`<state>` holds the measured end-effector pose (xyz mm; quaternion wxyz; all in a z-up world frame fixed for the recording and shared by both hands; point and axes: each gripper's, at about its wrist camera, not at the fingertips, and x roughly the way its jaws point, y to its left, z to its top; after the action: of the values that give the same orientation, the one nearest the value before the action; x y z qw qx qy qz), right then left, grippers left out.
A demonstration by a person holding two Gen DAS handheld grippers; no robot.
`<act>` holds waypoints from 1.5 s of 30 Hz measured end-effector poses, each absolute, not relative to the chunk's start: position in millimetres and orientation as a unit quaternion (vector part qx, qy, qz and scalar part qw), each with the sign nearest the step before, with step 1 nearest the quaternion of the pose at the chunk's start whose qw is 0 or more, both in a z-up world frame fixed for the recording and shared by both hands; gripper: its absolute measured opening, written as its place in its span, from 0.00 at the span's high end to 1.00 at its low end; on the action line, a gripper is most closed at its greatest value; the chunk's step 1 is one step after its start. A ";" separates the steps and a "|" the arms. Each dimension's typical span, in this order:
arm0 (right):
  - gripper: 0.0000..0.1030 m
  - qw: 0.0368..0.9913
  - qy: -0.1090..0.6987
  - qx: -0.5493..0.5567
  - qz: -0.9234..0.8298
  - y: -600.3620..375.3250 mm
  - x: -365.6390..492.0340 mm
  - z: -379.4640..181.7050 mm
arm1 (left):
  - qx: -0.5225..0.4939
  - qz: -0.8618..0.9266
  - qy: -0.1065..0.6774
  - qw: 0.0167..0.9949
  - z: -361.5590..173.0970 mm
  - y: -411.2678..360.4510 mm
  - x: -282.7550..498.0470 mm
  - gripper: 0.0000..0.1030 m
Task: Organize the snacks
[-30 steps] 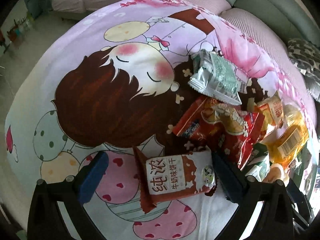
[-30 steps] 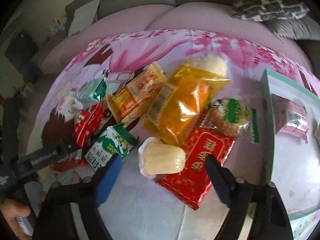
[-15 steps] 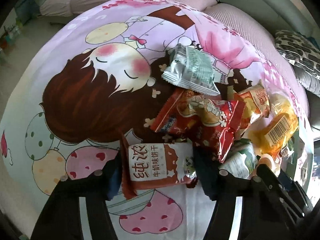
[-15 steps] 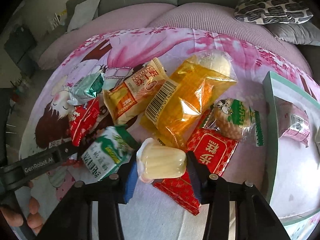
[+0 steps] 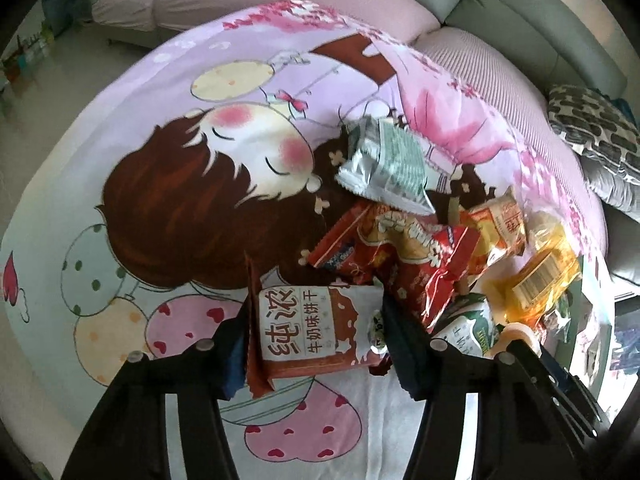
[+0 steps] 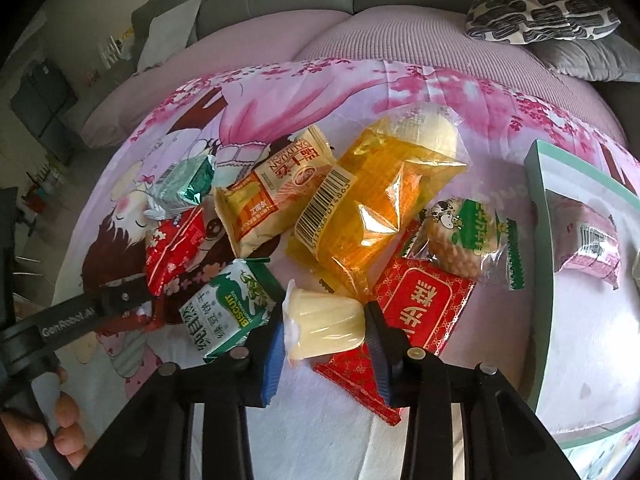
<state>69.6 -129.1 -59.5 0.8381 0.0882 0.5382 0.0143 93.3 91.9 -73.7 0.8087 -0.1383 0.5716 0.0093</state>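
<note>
Blue pads of the left hand-held gripper (image 5: 314, 344) have just closed and now press both ends of the brown biscuit pack (image 5: 316, 336), which sits just above the cartoon blanket (image 5: 180, 208). Over on the right hand-held gripper (image 6: 324, 330), the jaws have just narrowed too, clamping the pale jelly cup (image 6: 326, 326) on its side. Around the cup lie a green biscuit pack (image 6: 228, 314), a red packet (image 6: 416, 312) and a yellow bag (image 6: 380, 208). Further right, a pink packet (image 6: 588, 244) rests in the green-rimmed tray (image 6: 540, 216).
</note>
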 end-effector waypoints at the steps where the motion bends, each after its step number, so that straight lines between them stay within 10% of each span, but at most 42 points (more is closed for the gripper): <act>1: 0.61 0.839 0.537 0.092 0.016 -130.7 68.9 -58.2 | -0.140 0.008 0.568 0.811 -70.9 92.9 92.0 0.42; 21: 0.62 0.866 0.479 0.141 0.020 -152.4 54.0 -13.1 | -0.154 0.001 0.496 0.855 -18.9 83.5 81.1 0.42; 45: 0.61 0.844 0.406 0.273 -0.219 -343.5 -5.5 12.9 | -0.014 -0.236 0.474 0.848 3.2 -114.4 48.8 0.42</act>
<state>-5.5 -343.5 12.9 0.8443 0.2732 0.4057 -0.2190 48.8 -114.4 3.2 0.8484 -0.0140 0.4737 -0.2358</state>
